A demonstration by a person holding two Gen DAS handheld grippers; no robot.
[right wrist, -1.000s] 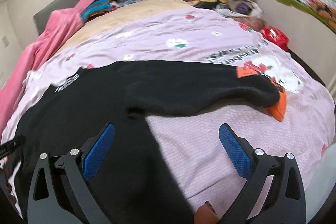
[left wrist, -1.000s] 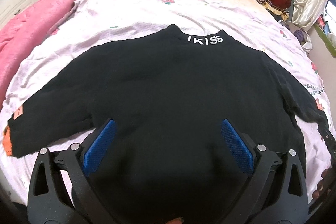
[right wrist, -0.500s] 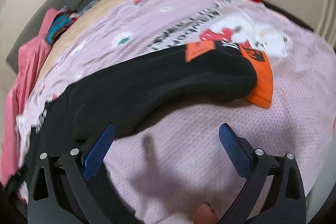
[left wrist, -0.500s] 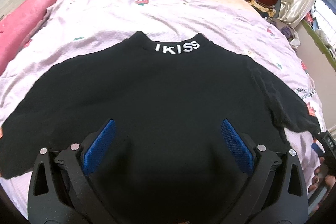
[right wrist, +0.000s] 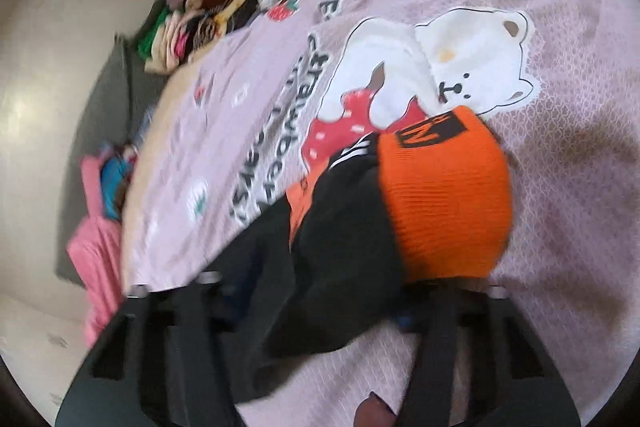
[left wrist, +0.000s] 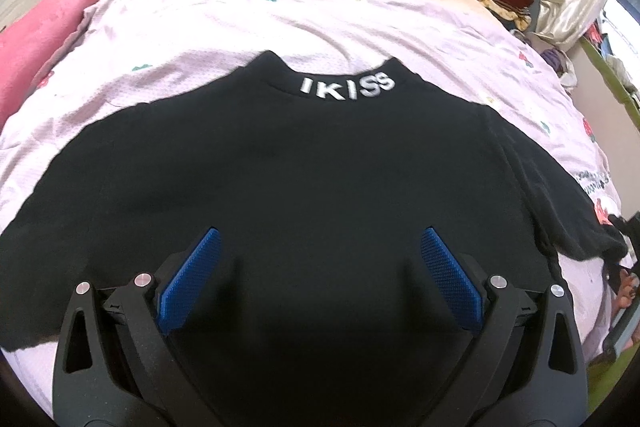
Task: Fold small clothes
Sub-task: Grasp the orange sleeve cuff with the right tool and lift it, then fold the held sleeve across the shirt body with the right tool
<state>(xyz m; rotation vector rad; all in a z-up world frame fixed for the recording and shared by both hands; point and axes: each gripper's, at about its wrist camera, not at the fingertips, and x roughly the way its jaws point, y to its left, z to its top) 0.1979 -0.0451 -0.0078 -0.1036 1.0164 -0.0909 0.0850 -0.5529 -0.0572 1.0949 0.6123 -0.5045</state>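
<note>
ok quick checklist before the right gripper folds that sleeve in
1. Right gripper on the sleeve: its jaws have just been closing, with the black sleeve between them; firm pinch: cannot tell, blurred.
2. Orange cuff free of the jaws, lying ahead on the bedspread: ok.
3. Sweater body spread flat, collar lettering facing up: ok.
4. Left gripper open above the sweater's body, gripping nothing: ok.
5. Other sleeve laid out flat: cannot tell, its end is out of view.

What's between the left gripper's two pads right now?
In the left wrist view, only the black sweater's body lies between the open left gripper's pads; they hover apart over it, clamping nothing.
</note>
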